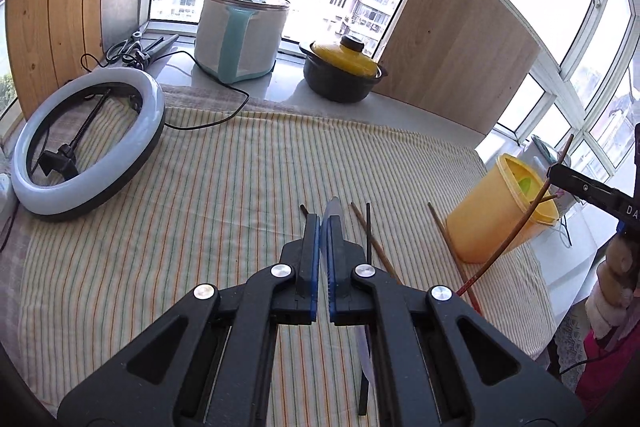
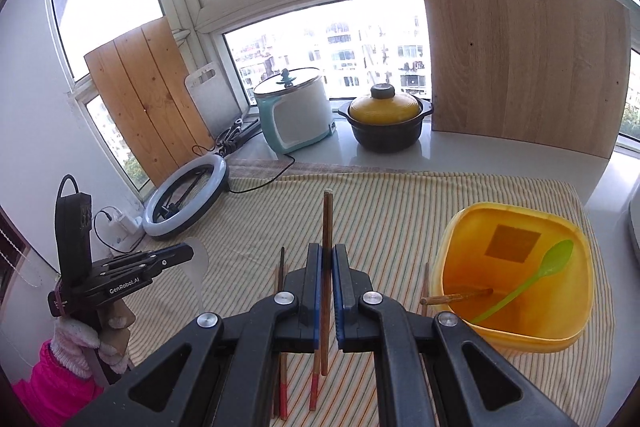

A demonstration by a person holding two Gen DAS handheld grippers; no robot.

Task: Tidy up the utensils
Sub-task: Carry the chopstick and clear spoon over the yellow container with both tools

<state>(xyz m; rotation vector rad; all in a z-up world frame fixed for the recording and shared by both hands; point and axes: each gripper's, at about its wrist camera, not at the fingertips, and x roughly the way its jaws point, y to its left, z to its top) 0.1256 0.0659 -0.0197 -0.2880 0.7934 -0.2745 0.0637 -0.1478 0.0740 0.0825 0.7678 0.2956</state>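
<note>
Above striped cloth (image 1: 200,227), gripped knife (image 1: 334,211), chopstick (image 2: 327,227).

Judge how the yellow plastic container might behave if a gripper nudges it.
The yellow container looks thin-walled and holds only a green spoon and a chopstick, so it is probably light. On the striped cloth it would likely slide or tip.
</note>
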